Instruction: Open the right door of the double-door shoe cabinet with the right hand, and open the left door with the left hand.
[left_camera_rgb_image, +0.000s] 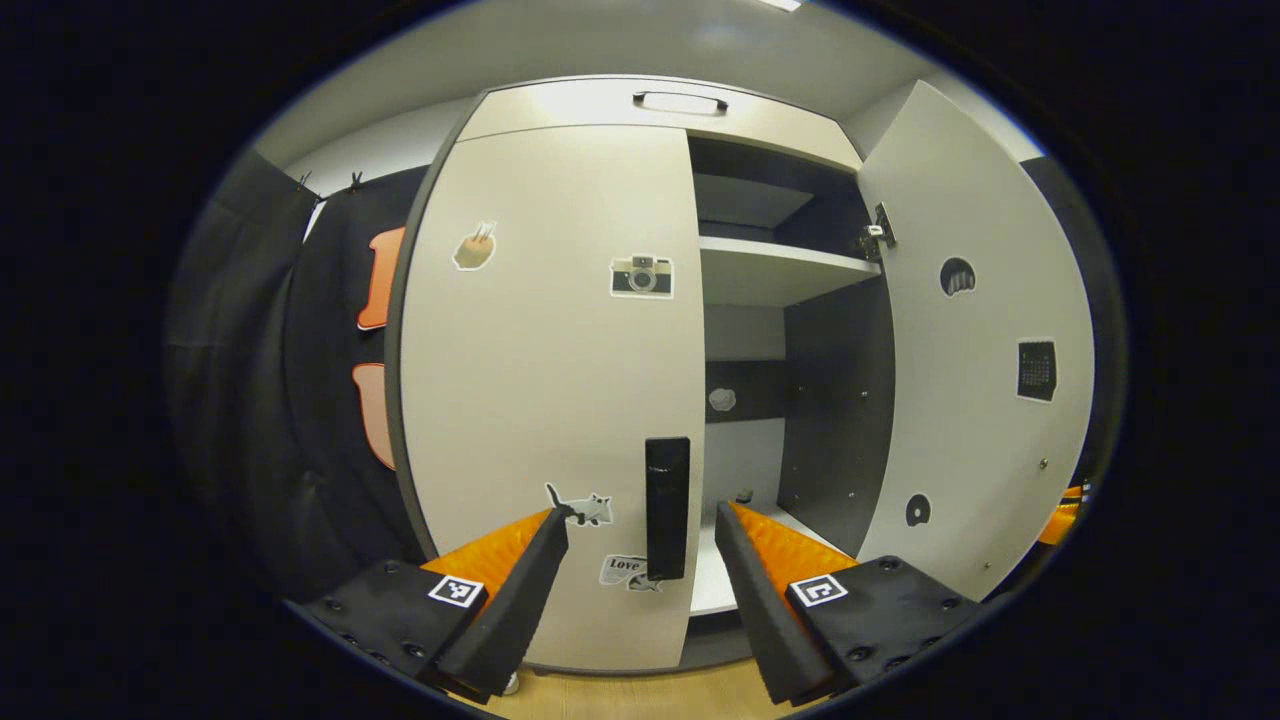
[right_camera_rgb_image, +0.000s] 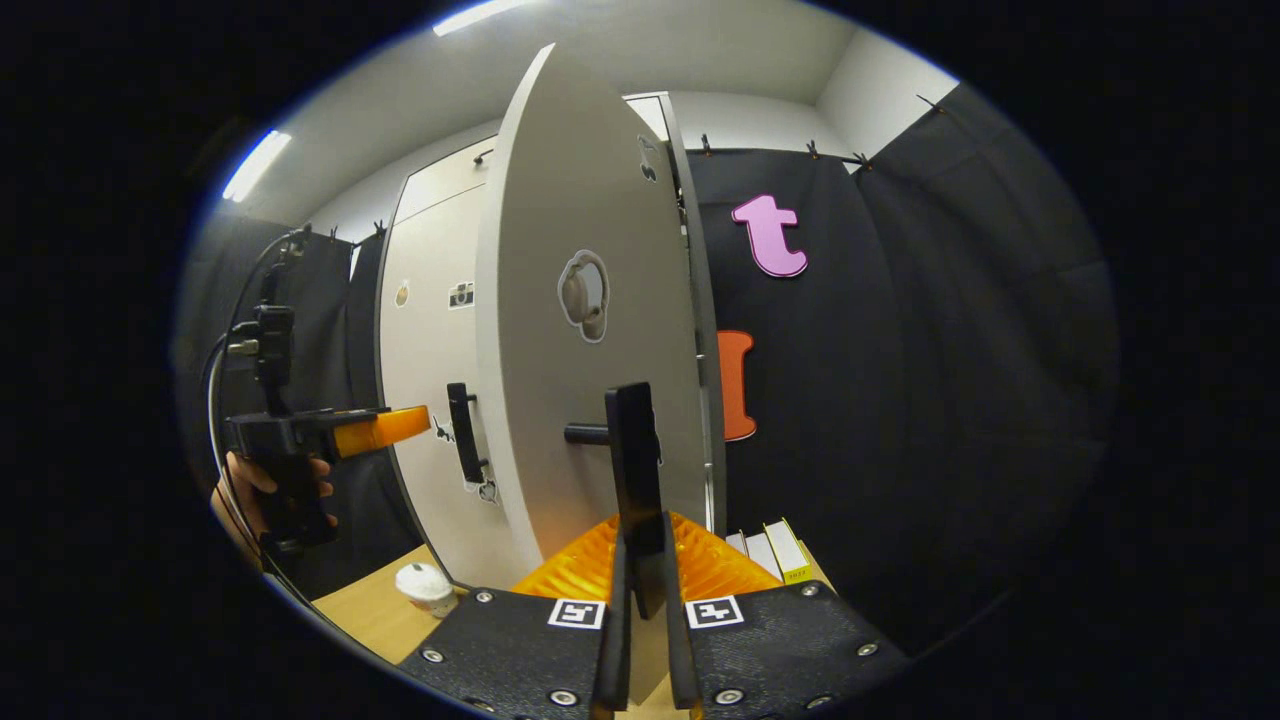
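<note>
Plainly the work is split between the two hands; the right gripper (right_camera_rgb_image: 640, 600) is clenched on the right handle (right_camera_rgb_image: 634, 455), both fingers pressed flat against the bar from either side, because a firm pinch on that bar is what lets the hand swing the panel on its hinges; the right door (right_camera_rgb_image: 560, 330) stands well out from the cabinet (left_camera_rgb_image: 640, 105), seen nearly edge-on in the right gripper view, and in the left gripper view its inner face (left_camera_rgb_image: 985, 350) is turned outward with the hinge (left_camera_rgb_image: 875, 235) showing and the shelf (left_camera_rgb_image: 775, 265) and dark interior laid bare, so that half of the task looks done or close to it; the left door (left_camera_rgb_image: 550, 330) sits flush and closed, its left handle (left_camera_rgb_image: 667, 505) untouched; the left gripper (left_camera_rgb_image: 640, 560) is released, its fingers spread wide with the handle showing between them but farther off, apart from both, a stance that suits lining up on the bar before closing; in the right gripper view that gripper (right_camera_rgb_image: 385, 428) hangs just short of the handle, carried by a hand (right_camera_rgb_image: 262, 490); I judge the next step to be an advance until the bar lies between the fingers, then a squeeze and a pull leftward; a cup (right_camera_rgb_image: 425, 587) stands on the floor (right_camera_rgb_image: 375, 610) near the left door's foot and might be clipped by the swing.
</note>
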